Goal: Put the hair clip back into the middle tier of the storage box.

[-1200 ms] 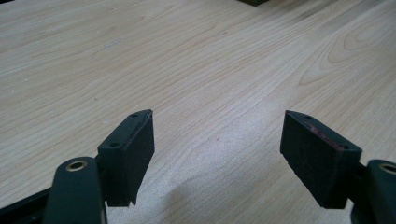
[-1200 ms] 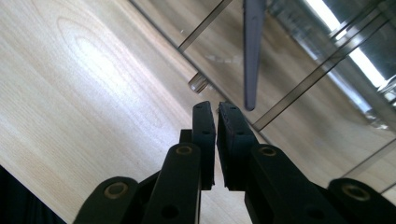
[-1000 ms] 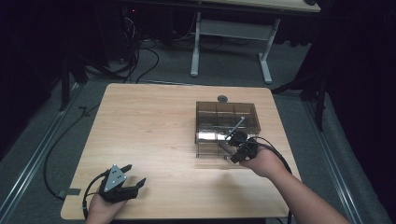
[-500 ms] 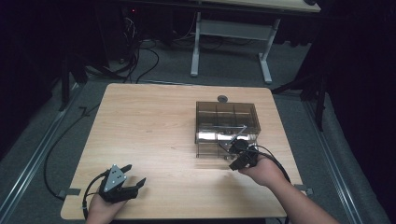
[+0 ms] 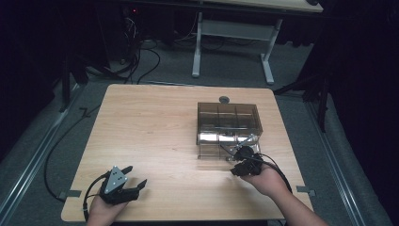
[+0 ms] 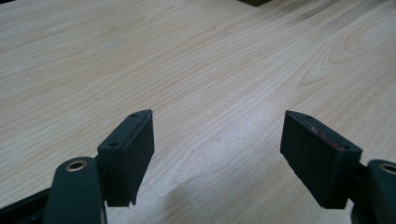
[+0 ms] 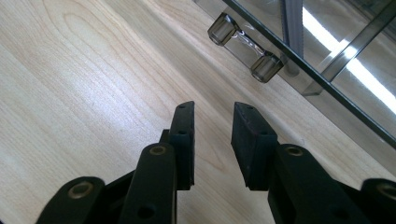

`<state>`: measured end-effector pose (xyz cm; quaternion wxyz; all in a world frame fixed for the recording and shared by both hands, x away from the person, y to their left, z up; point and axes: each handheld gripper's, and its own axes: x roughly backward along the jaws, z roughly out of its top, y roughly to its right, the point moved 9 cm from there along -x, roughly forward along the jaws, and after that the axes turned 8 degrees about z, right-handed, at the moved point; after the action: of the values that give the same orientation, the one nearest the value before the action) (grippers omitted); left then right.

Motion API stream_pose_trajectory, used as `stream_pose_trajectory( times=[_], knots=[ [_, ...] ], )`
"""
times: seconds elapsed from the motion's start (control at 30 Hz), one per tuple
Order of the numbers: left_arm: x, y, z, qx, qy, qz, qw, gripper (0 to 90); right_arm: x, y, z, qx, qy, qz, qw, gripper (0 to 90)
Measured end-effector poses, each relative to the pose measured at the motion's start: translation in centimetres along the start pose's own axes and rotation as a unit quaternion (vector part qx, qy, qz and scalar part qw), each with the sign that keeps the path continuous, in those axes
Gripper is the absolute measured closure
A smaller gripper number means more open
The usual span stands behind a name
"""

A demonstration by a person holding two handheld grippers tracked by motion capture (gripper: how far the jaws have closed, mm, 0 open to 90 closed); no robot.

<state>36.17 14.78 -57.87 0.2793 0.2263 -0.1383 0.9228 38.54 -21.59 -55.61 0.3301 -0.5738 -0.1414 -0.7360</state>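
A smoky see-through box (image 5: 228, 123) with inner compartments stands on the right half of the wooden table (image 5: 150, 136). Its front carries a clear bar handle (image 7: 245, 49). My right gripper (image 5: 239, 161) sits just in front of the box, low over the wood. In the right gripper view its jaws (image 7: 212, 123) point at the handle from a short way off; they have just been opening and nothing lies between them. My left gripper (image 5: 135, 176) rests near the front left edge, jaws wide open (image 6: 217, 140) over bare wood.
A small round grey piece (image 5: 224, 99) lies on the table right behind the box. Cables trail from both grippers. The table's front edge runs close under both hands. Beyond the table are a grey floor, cables and a white stand.
The right gripper has drawn back from the box front toward the near edge and sunk a little, with its jaws spreading apart. The left gripper has stayed put.
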Motion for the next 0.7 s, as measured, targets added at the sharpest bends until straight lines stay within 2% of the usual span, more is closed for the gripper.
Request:
stream_pose_trajectory(
  times=[0.17,0.27,0.37,0.47,0.53,0.57,0.63,0.7],
  knots=[
    [0.0,0.0,0.0,0.001,0.0,-0.001,1.0,26.5,-0.2,0.0,-0.2,-0.003,0.029,0.0,0.9996,68.6],
    [0.0,0.0,0.0,0.001,0.0,0.0,1.0,26.4,-0.1,0.1,-0.4,0.0,0.034,-0.012,0.9993,68.6],
    [0.1,0.0,0.0,0.005,0.003,-0.002,1.0,26.4,0.1,0.0,-0.3,-0.002,0.06,-0.007,0.9982,68.6],
    [0.1,-0.1,0.0,0.005,0.003,-0.002,1.0,26.5,0.0,0.0,-0.5,-0.002,0.081,-0.007,0.9967,67.9],
    [0.1,-0.1,0.0,0.003,0.003,-0.001,1.0,26.5,-0.1,0.0,-0.7,-0.004,0.105,-0.003,0.9944,66.2],
    [0.1,-0.1,0.0,0.003,0.003,-0.001,1.0,26.5,-0.1,0.0,-0.7,-0.004,0.105,-0.003,0.9944,66.2],
    [0.1,-0.1,0.0,0.003,0.003,0.0,1.0,26.5,-0.2,0.1,-0.9,-0.004,0.121,-0.01,0.9926,65.9],
    [0.0,-0.1,0.0,0.003,0.003,0.002,1.0,26.5,-0.3,0.1,-1.1,-0.006,0.138,-0.007,0.9904,65.1]
  ],
)
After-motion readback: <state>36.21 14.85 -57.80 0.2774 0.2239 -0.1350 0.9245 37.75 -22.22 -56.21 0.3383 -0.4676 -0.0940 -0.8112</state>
